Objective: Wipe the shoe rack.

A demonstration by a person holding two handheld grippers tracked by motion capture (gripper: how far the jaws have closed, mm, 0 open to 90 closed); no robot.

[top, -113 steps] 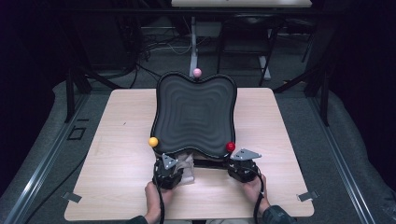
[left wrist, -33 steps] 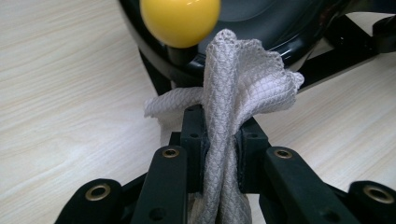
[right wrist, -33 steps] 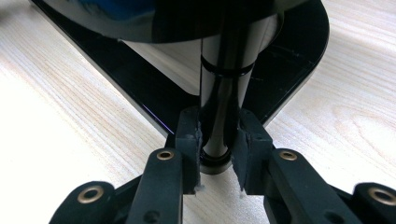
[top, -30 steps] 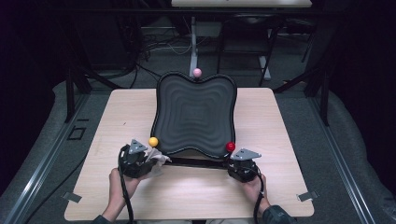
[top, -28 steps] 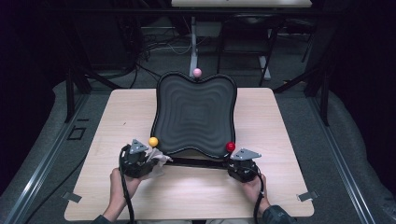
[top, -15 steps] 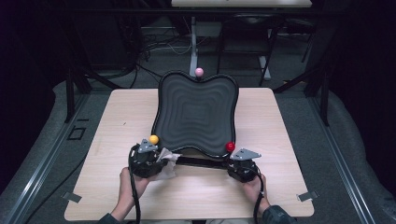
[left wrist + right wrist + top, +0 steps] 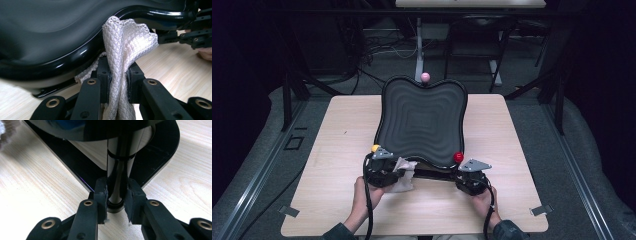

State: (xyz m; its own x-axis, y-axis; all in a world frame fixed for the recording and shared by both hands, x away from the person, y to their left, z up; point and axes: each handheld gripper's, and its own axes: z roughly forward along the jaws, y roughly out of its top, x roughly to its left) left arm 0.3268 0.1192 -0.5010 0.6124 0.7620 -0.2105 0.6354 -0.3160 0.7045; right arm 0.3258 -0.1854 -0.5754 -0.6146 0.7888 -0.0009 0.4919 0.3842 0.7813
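A black wavy-edged tray [image 7: 422,117] with ridged rings stands tilted on a black base on the wooden table [image 7: 337,130]. My left gripper [image 7: 384,172] is shut on a white woven cloth [image 7: 125,50], pressed against the tray's glossy near rim [image 7: 62,62] at its front left. The cloth [image 7: 403,172] bunches beside that gripper in the high view. My right gripper [image 7: 470,181] is shut on the tray's black upright post [image 7: 118,170] at the front right, just above the base plate [image 7: 160,157].
Coloured balls top the tray's corners: orange [image 7: 375,148] at front left, red [image 7: 458,157] at front right, pink [image 7: 425,76] at the back. The table's front edge lies close behind both hands. Dark stands and cables crowd the floor beyond the table.
My left gripper, with the cloth, swung out left away from the tray, then came back right to the tray's front-left rim. The right gripper stayed on the post.
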